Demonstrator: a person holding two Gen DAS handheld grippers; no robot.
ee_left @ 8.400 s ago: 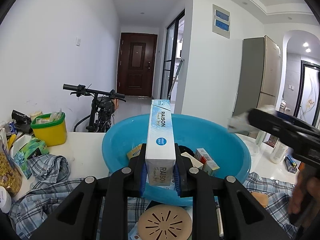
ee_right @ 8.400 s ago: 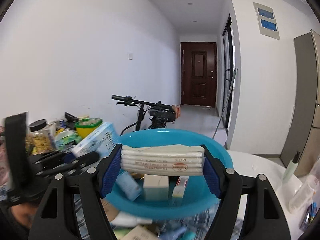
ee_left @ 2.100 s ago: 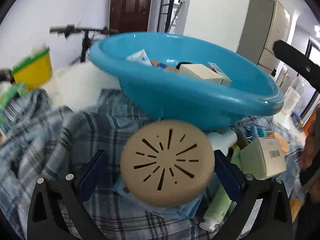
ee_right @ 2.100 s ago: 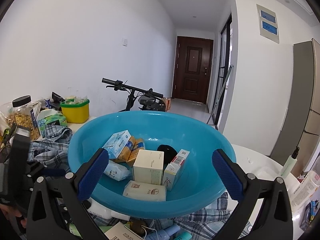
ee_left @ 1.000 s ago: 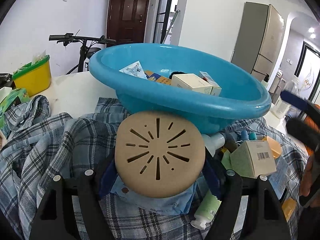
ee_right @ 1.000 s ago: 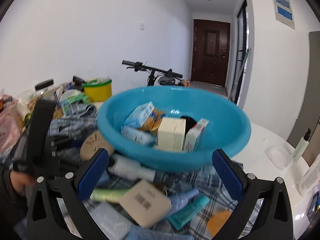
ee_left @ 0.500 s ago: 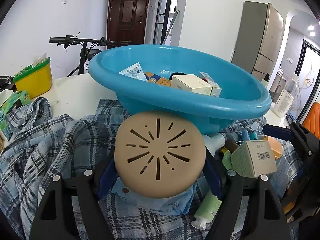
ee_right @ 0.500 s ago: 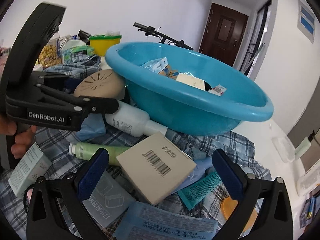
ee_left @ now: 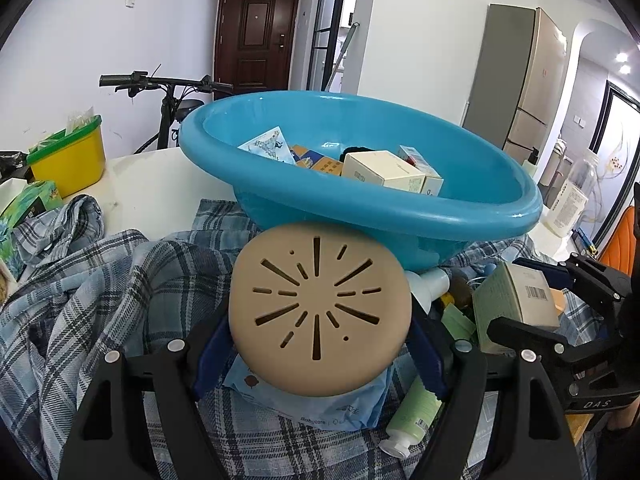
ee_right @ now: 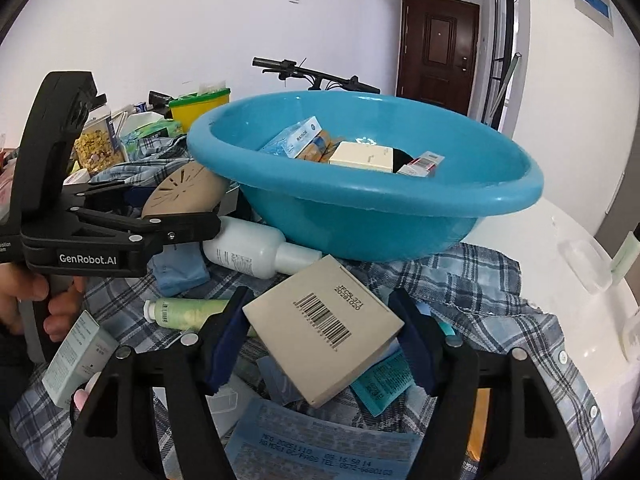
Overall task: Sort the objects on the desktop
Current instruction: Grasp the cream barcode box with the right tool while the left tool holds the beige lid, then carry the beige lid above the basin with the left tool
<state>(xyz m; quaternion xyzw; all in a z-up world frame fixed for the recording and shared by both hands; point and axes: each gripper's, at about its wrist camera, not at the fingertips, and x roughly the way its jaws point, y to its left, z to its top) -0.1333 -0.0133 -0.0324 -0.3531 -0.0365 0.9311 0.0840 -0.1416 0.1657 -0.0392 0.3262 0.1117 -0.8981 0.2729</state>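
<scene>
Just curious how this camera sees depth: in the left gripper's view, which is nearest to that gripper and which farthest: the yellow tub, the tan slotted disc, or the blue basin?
1. Tan slotted disc, between the left gripper fingers.
2. Blue basin, just behind it.
3. Yellow tub, far left.
</scene>
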